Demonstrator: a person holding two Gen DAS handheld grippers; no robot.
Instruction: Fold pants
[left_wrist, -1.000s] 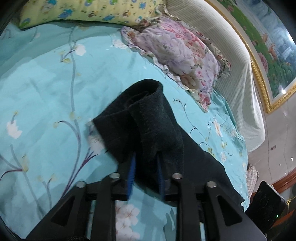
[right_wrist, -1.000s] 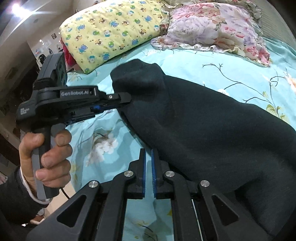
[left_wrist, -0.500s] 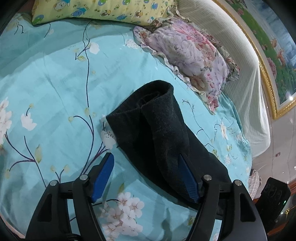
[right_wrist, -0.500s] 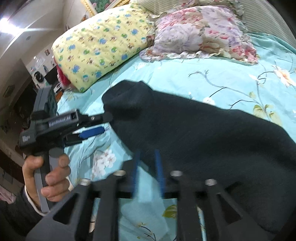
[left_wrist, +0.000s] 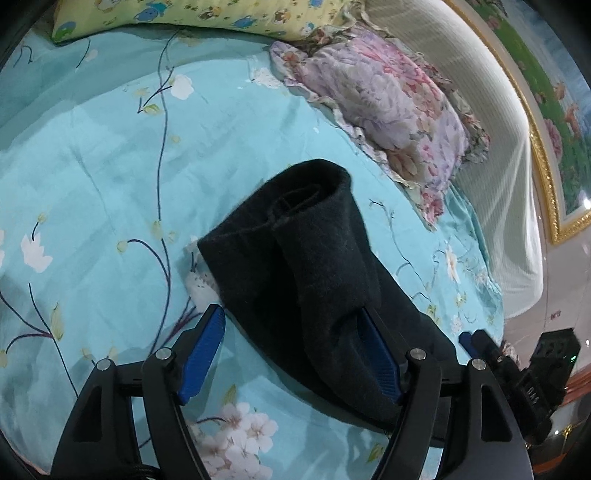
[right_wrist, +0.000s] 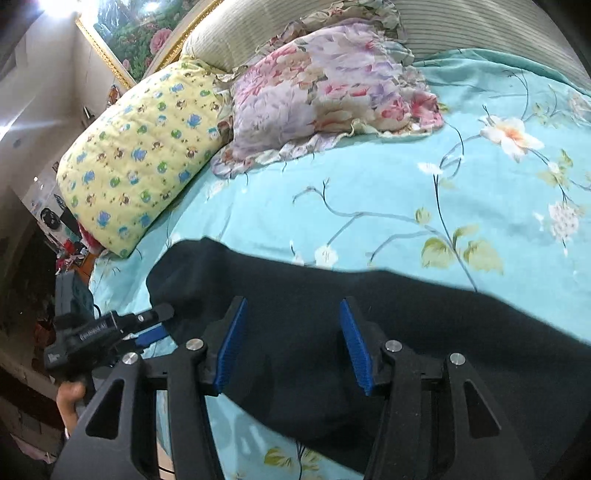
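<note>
The dark pants (left_wrist: 303, 254) lie folded lengthwise on the turquoise floral bedsheet (left_wrist: 92, 177); their open end points toward the pillows. In the right wrist view the pants (right_wrist: 369, 325) stretch across the lower frame. My left gripper (left_wrist: 291, 317) is open, its blue pads straddling the near end of the pants, holding nothing. My right gripper (right_wrist: 291, 310) is open above the middle of the pants, empty. The left gripper also shows in the right wrist view (right_wrist: 147, 325), at the pants' left end, held by a hand.
A yellow cartoon-print pillow (right_wrist: 140, 158) and a pink floral pillow (right_wrist: 325, 85) lie at the head of the bed. A striped headboard (left_wrist: 461, 103) and a gold-framed picture (left_wrist: 554, 110) stand behind. The bed edge and room clutter (right_wrist: 37, 295) are at left.
Both grippers have opened: the left let go of the pants' end it was shut on, and the right went from shut to wide open. Both drew back a little over the pants.
</note>
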